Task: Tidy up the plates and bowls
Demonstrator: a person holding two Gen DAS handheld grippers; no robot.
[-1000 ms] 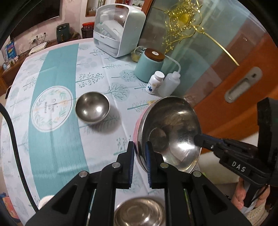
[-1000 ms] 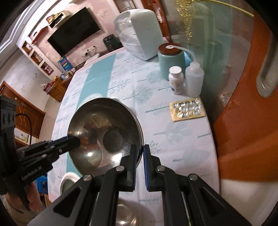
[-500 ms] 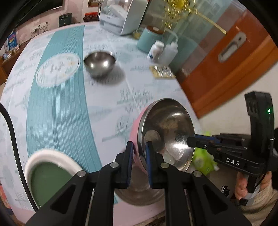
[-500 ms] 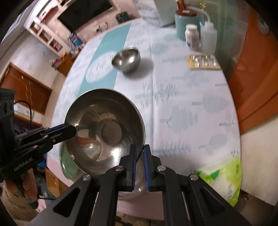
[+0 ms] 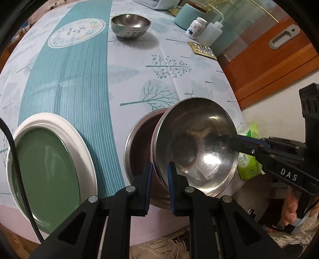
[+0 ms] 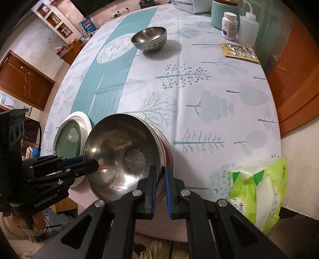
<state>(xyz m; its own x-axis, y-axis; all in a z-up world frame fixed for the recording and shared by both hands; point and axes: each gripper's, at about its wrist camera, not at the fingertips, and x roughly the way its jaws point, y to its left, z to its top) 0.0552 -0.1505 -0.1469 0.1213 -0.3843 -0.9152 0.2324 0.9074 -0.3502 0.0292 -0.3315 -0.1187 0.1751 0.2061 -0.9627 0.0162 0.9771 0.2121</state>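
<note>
Steel bowls, three. One large bowl (image 5: 196, 143), empty, tilted, held over a second steel bowl (image 5: 139, 139) that sits at the near edge of the table (image 5: 139, 79); whether the two touch cannot be told. The left gripper (image 5: 159, 175) is clamped on the held bowl's near rim, one finger inside and one outside. The right gripper (image 6: 158, 179) is clamped on the opposite rim in the same way. The third bowl (image 5: 130, 25), smaller and empty, stands alone toward the far side of the table, well apart from the others.

Plates, one: green plate with a white rim (image 5: 47, 169), bare, at the table edge just beside the lower bowl.

Bottles, two: a white pill bottle (image 6: 230, 25) and a translucent squeeze bottle (image 6: 248, 27), side by side; contents not visible. One teal canister (image 6: 218, 14) behind them.

Blister packs of tablets, one (image 6: 239, 51), flat, near the bottles.

Green tissue packs, one (image 6: 259, 189), beyond the table's edge.
</note>
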